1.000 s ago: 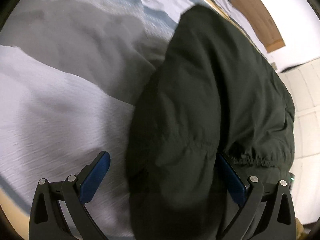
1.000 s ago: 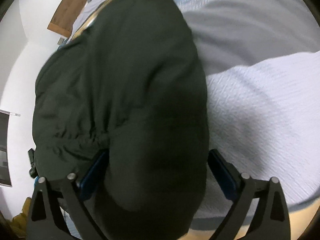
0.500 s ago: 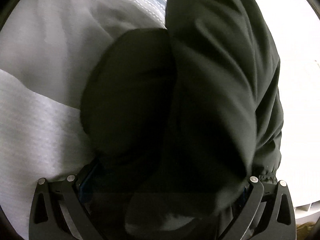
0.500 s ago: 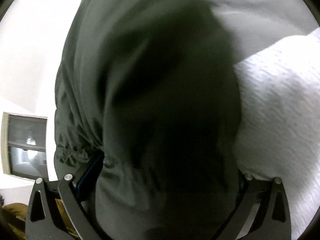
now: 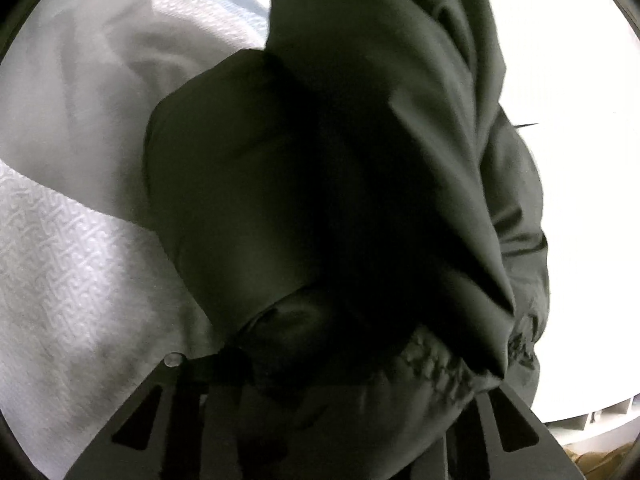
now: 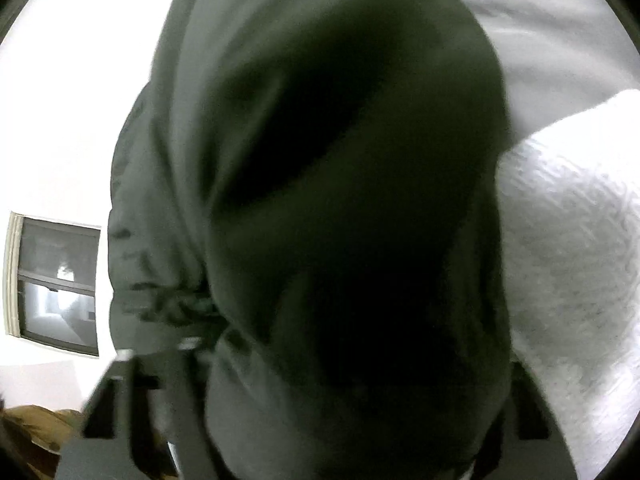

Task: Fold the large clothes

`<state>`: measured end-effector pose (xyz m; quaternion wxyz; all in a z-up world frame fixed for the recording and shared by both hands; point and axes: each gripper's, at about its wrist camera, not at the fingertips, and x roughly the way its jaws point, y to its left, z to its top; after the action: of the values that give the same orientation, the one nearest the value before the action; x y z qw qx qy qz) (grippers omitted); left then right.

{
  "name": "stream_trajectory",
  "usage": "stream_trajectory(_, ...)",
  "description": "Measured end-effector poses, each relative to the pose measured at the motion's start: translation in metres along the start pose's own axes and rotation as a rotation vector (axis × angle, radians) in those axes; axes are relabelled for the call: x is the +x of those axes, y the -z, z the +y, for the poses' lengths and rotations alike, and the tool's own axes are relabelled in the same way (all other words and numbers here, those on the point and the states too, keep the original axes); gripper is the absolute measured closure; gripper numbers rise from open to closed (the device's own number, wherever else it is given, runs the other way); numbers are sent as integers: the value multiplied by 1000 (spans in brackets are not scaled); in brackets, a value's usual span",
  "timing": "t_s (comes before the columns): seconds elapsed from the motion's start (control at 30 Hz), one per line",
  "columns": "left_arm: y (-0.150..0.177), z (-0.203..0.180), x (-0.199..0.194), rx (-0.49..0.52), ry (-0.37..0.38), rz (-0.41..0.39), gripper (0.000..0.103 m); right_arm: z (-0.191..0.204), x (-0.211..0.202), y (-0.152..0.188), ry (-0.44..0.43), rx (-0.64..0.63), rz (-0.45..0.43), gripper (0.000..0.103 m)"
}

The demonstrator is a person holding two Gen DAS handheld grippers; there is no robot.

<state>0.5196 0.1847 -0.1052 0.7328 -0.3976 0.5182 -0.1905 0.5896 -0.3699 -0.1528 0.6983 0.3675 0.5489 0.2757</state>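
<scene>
Left wrist view: dark green garment (image 5: 340,200) drapes over our left gripper (image 5: 320,408), bedspread (image 5: 72,280) at 9 o'clock; right gripper (image 6: 320,420) buried too; can't tell jaw widths; risk: bulky fabric slips, fold goes uneven.

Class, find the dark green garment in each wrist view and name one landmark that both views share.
Left wrist: the dark green garment fills the centre and right, over the tool's fingers.
Right wrist: it fills the centre, running top to bottom.
Shared landmark: the white textured bedspread, lower left in the left view, right side in the right view.
</scene>
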Motion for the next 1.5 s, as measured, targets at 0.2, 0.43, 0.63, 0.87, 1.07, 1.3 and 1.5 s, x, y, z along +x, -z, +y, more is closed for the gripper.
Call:
stream_trajectory(0.2, 9, -33, -13, 52, 50, -36, 79, 38, -2, -1, 22, -77, -31, 75)
stream_trajectory(0.43, 9, -80, -46, 146, 110, -92, 80, 87, -22, -7, -6, -190, -102, 81)
stream_trajectory(0.63, 6, -122, -64, 198, 152, -133, 80, 125, -35, -8, -1, -283, -151, 82)
stream_trajectory(0.87, 3, -147, -54, 209, 181, -147, 80, 147, -78, -19, 1, -334, -217, 82)
stream_trajectory(1.07, 8, -117, -11, 188, 88, -101, 78, 115, -78, -14, 68, -291, -242, 82)
stream_trajectory(1.3, 15, -65, 14, 103, -74, -81, 51, 34, -42, 1, 231, -175, -204, 76)
stream_trajectory(1.5, -7, -66, -5, 134, -138, -112, 26, 35, -50, 6, 323, -194, -225, 38)
